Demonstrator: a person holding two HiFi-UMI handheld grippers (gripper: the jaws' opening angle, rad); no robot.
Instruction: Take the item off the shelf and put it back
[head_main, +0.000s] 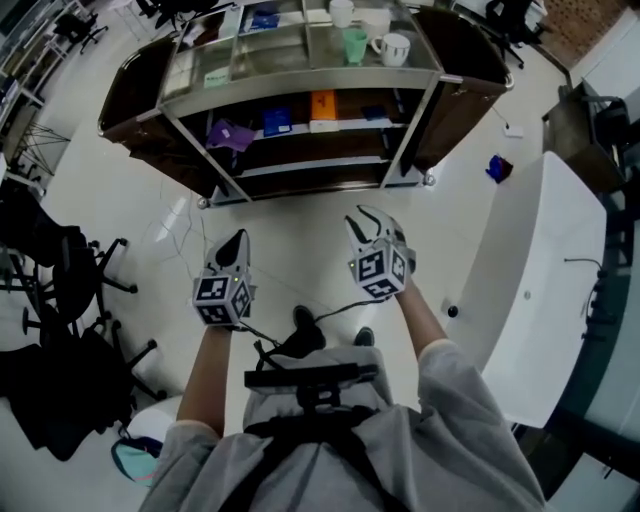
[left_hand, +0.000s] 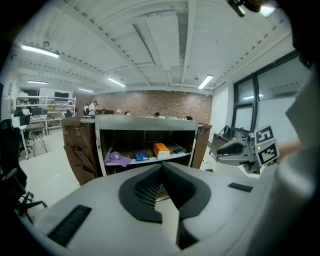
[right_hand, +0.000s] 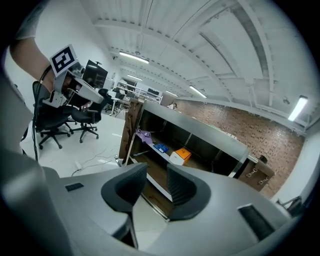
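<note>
Grippers, nearest you: your left gripper (head_main: 236, 243) has its jaws pressed together and empty. Your right gripper (head_main: 367, 222) has its jaws slightly spread, with nothing between them. Neither touches the shelf (head_main: 300, 84), which stands well apart across the floor. By this showing nothing is yet taken, so both the lifting off and the putting back remain. On the middle tier lie a purple cloth (head_main: 230, 133), a blue packet (head_main: 277, 122) and an orange box (head_main: 323, 104), rigid-looking and pale-sided. You cannot tell which is the item.
</note>
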